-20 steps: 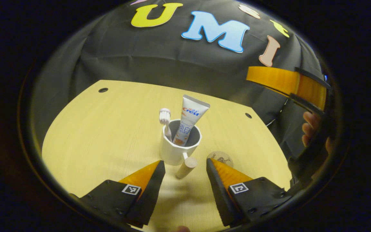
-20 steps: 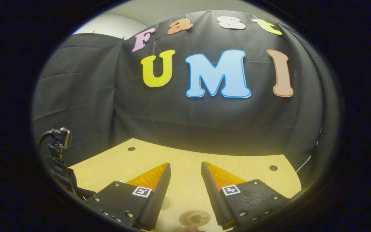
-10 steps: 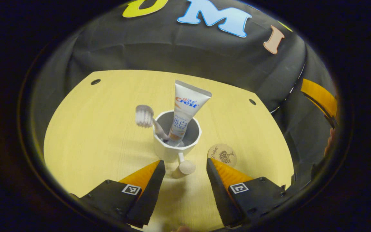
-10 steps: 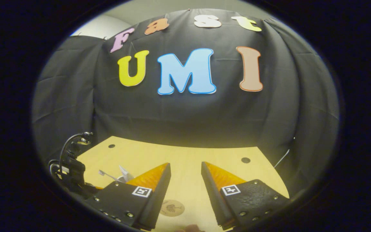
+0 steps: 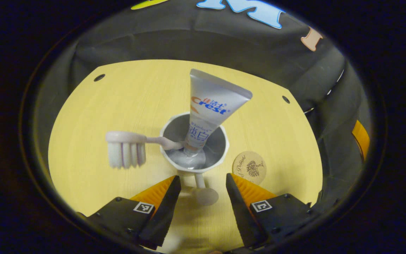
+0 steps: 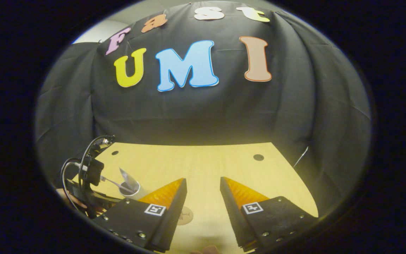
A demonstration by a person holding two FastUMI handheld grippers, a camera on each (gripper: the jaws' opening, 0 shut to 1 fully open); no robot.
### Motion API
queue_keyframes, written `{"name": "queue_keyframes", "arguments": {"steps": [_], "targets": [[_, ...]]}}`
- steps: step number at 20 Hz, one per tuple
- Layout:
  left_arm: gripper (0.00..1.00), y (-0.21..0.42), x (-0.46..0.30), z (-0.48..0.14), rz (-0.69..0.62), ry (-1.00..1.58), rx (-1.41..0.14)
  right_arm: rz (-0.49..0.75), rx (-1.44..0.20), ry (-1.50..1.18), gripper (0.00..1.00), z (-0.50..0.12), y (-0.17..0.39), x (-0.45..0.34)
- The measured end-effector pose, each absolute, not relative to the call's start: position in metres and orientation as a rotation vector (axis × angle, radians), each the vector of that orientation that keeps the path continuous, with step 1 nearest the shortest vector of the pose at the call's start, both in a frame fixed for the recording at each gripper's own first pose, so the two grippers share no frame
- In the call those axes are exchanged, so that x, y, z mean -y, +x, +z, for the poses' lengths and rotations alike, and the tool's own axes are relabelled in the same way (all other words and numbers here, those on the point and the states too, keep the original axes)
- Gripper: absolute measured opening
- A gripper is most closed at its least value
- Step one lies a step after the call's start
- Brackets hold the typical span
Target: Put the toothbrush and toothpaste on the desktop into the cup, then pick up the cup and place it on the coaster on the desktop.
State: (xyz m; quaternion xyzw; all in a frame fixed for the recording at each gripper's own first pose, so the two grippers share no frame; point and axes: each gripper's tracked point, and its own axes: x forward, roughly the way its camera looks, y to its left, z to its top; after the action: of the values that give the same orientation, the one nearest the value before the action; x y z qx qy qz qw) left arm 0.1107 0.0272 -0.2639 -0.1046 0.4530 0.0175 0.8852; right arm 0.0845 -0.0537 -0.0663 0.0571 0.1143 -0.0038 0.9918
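Yellow wood-grain tabletop (image 5: 93, 116) carries the white cup (image 5: 224, 150) in the left gripper view, seen from steeply above. The toothpaste (image 5: 211, 106) stands cap-down inside the cup, its flat end leaning up and to the right. The toothbrush (image 5: 127, 148) also sits in the cup, its handle over the left rim and its bristled head projecting left. The cup's handle (image 5: 203, 190) points toward the camera and lies between the fingers of the left gripper (image 5: 203, 180), which is open and grips nothing. The round coaster (image 5: 249, 167) lies flat just right of the cup, apart from it. In the right gripper view, the right gripper (image 6: 203, 183) is open and empty above the tabletop (image 6: 206, 162). The cup (image 6: 130, 188) with toothpaste (image 6: 124, 176) and toothbrush (image 6: 113, 182) appears at lower left, beside the left gripper (image 6: 86, 176) with its cables. The coaster (image 6: 185, 216) shows partly behind the right gripper's left finger.
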Motion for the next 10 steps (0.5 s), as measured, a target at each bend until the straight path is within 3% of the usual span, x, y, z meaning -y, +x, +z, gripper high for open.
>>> {"name": "queue_keyframes", "arguments": {"steps": [6,7,8,9,10], "targets": [[0.83,0.118,-0.026,-0.269,0.061,-0.248,-1.049,0.011,-0.267,0.088,0.64,-0.078,0.083,0.054],[0.75,0.121,-0.028,-0.267,0.068,-0.237,-1.055,0.019,-0.276,0.09,0.63,-0.08,0.083,0.052],[0.77,0.122,-0.03,-0.265,0.074,-0.233,-1.064,0.025,-0.282,0.094,0.64,-0.081,0.083,0.051],[0.64,0.122,-0.031,-0.263,0.078,-0.229,-1.076,0.03,-0.289,0.096,0.64,-0.082,0.083,0.05],[0.65,0.122,-0.033,-0.26,0.083,-0.227,-1.084,0.033,-0.294,0.099,0.64,-0.083,0.083,0.049]]}}
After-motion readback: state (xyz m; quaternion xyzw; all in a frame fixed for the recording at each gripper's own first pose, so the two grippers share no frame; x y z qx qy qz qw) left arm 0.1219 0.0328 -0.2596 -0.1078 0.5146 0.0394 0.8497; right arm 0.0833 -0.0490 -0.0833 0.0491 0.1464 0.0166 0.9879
